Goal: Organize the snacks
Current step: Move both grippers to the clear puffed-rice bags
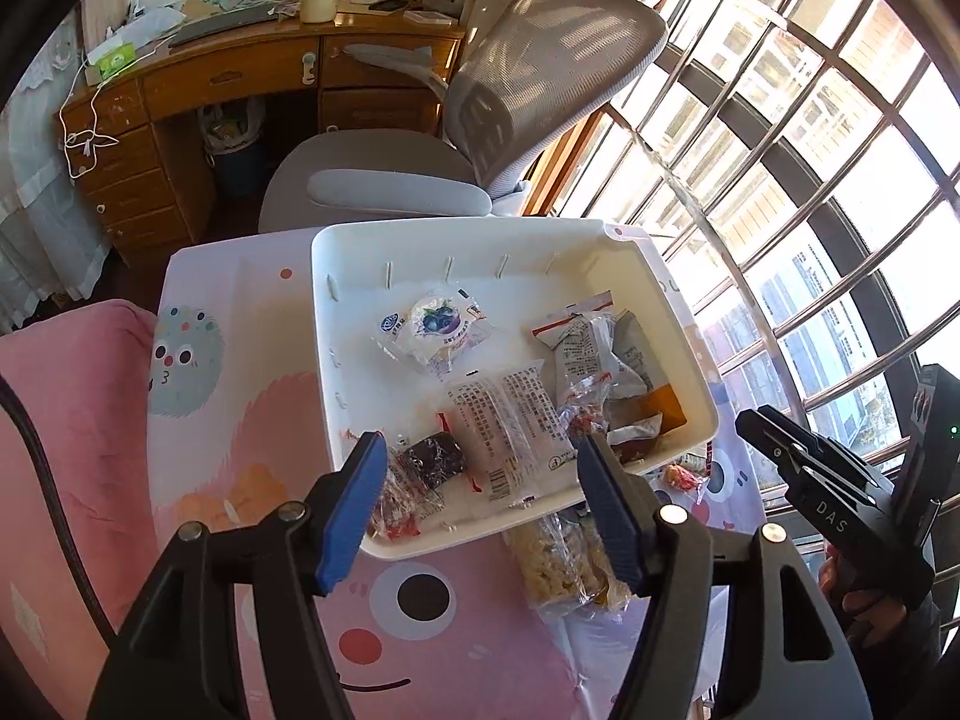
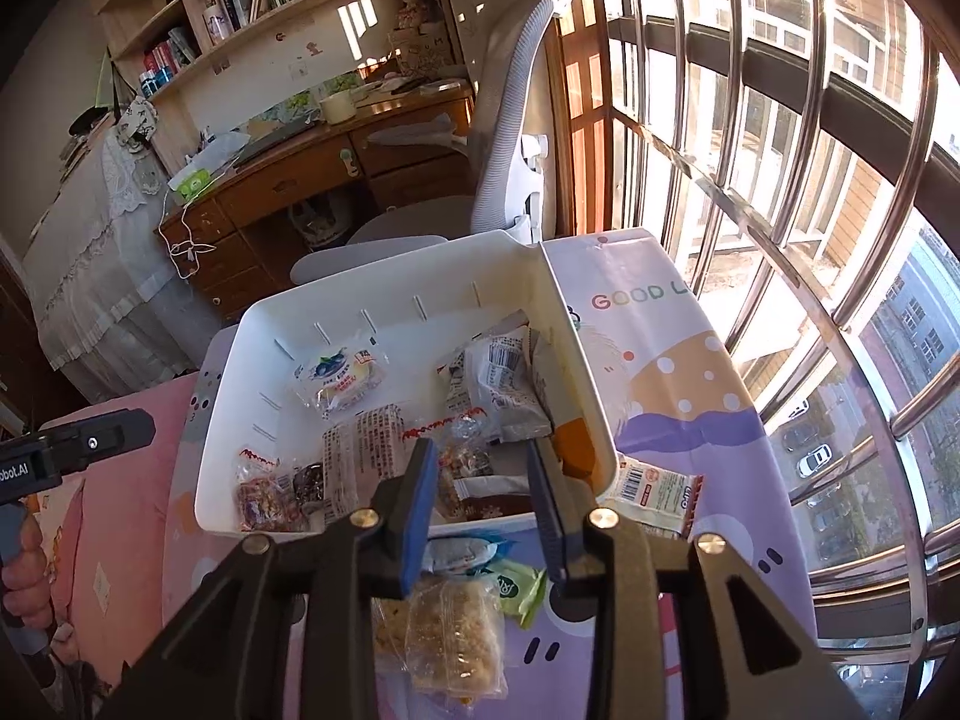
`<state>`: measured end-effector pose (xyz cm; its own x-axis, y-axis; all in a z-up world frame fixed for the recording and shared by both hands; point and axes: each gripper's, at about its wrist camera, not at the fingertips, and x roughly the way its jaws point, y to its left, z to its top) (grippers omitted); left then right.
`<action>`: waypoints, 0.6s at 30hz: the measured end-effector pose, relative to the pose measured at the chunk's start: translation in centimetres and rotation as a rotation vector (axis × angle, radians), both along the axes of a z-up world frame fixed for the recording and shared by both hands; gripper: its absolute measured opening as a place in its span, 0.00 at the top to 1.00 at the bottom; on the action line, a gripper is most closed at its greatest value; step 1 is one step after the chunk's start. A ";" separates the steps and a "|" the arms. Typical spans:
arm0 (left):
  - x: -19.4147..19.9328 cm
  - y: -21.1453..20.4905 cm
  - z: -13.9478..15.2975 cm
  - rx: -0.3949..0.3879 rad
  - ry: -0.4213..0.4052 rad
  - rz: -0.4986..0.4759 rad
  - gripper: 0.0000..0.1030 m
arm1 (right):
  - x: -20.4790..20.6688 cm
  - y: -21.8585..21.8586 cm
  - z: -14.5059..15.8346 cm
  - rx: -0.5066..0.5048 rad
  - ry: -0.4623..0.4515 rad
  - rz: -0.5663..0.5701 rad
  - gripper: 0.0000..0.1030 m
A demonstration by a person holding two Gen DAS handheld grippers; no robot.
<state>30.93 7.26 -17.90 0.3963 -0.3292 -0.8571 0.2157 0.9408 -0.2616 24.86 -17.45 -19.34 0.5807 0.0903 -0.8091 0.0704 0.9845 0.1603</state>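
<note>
I hold a claw in each hand, both tilted down over a white bin (image 1: pixel 654 276) that sits on a table covered with a pastel cartoon cloth (image 1: pixel 420 630).

My left claw (image 1: pixel 480 480) stands about half open with nothing between its blue pads. Just beyond and between its fingertips, inside the near end of the bin, lie a long clear packet with printed text (image 1: pixel 510 420), a dark wrapped sweet (image 1: pixel 435 456) and a small red-speckled packet (image 1: pixel 396 504). Farther ahead rests a round blueberry cake packet (image 1: pixel 429 324).

My right claw (image 2: pixel 480 468) is narrowly open and empty, its tips hanging just over the bin's near wall. Nothing is pressed between its pads.

Snacks not yet sorted lie outside the bin, close beneath me: a clear packet of crumbly puffed-grain bar (image 2: pixel 450 642) directly under the right claw, a green-and-white wrapper (image 2: pixel 516 591) and a blue-edged wrapper (image 2: pixel 462 552) beside it, and a cream packet with a barcode (image 2: pixel 654 492) just to the right of the right claw, touching the bin's corner.

To do this step well, I judge I should draw each claw clear of the bin before dropping toward the cloth, so no finger catches the rim. The grain bar is probably brittle, so I would widen the right claw, straddle its short width and close gently. The loose wrappers are slippery and may slide; pinching a sealed edge seems safest.
</note>
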 end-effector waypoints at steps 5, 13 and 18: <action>-1.6 -0.6 0.3 -0.001 0.004 -0.006 0.35 | -1.5 0.2 0.0 0.007 0.013 0.015 0.65; -3.8 -1.7 -0.3 -0.004 0.040 -0.020 0.33 | -4.3 1.2 -1.3 0.032 0.067 0.055 0.60; -4.7 -2.5 -1.4 -0.008 0.080 -0.019 0.31 | -5.8 1.7 -2.9 0.028 0.114 0.074 0.54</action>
